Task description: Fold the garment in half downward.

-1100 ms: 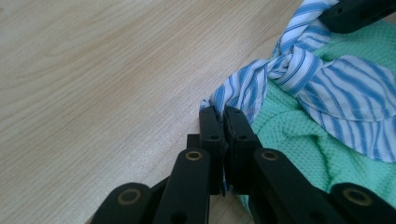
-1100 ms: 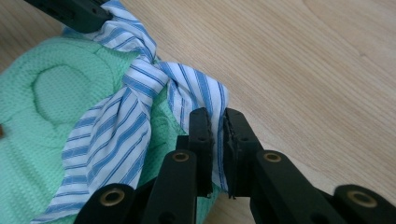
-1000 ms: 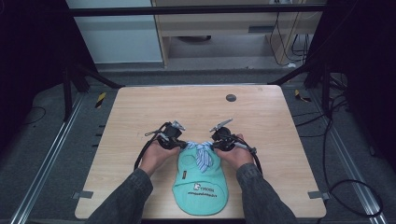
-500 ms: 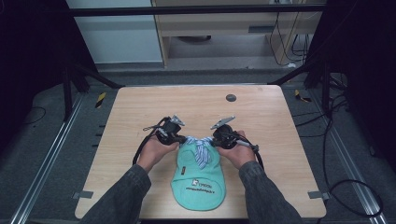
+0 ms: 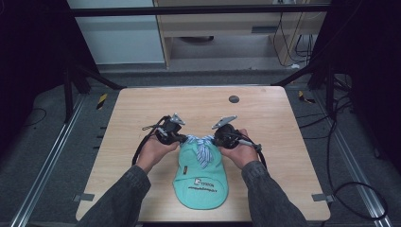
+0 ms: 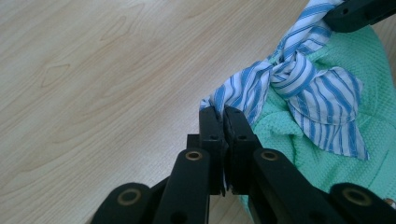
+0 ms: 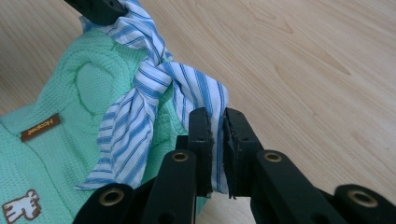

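— Both grippers sit a little farther up the table than a second ago, and the green cap has crept up with them; the striped tie between them looks drawn out wider.

— Where is the cap (image 5: 201, 177) now?

— Near the table's (image 5: 142, 109) six o'clock edge, close to the middle, brim toward six, back toward twelve. The blue-and-white striped tie (image 5: 203, 149) is knotted at the cap's twelve o'clock end, with one loose tail lying down over the crown.

— And the left gripper (image 5: 182, 137)?

— At about ten o'clock from the cap's middle, held in the left hand (image 5: 156, 150). In the left gripper view (image 6: 224, 114) its jaws are closed narrow on one end of the tie (image 6: 280, 88), cloth pinched between the tips, with bare wood off at nine o'clock.

— The right gripper (image 5: 218, 138)?

— At about two o'clock from the cap, in the right hand (image 5: 239, 152). In the right gripper view (image 7: 215, 119) the jaws stand slightly apart with a fold of striped cloth (image 7: 154, 88) running down between them, held. The knot sits at eleven o'clock of those tips, and the green knit (image 7: 74, 135) fills the eight o'clock side, a small brown label (image 7: 40, 127) sewn on it.

— Anything else on the table?

— A small dark round disc (image 5: 233, 99) toward the twelve o'clock edge, well apart from the cap.
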{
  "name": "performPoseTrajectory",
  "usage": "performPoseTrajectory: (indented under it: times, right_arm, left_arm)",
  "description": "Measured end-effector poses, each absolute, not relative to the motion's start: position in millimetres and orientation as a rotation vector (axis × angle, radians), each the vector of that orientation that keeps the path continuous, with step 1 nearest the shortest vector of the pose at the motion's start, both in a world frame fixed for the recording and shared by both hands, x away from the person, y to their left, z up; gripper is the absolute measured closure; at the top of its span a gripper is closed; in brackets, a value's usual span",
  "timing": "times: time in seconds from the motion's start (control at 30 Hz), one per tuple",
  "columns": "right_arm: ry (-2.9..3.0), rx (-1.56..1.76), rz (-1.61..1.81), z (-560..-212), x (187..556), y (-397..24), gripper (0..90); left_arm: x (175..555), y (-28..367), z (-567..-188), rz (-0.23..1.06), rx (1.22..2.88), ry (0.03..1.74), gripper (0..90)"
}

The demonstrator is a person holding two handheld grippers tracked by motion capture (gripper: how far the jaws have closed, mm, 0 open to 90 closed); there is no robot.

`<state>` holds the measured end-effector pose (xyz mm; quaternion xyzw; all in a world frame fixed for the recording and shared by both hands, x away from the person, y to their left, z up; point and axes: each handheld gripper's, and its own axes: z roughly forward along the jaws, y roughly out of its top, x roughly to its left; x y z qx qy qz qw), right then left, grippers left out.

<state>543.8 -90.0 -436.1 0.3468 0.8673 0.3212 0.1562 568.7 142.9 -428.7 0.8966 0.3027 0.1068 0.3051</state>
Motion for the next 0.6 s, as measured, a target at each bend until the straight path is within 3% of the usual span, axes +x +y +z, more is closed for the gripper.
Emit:
performPoseTrajectory:
  times: [0.6]
  right_arm:
    - [2.455, 0.964, 0.933, -420.2, 545.3, -93.0, 82.3]
  left_arm:
    - [571.5, 141.8, -414.1, 0.309, 2.358, 0.788, 87.3]
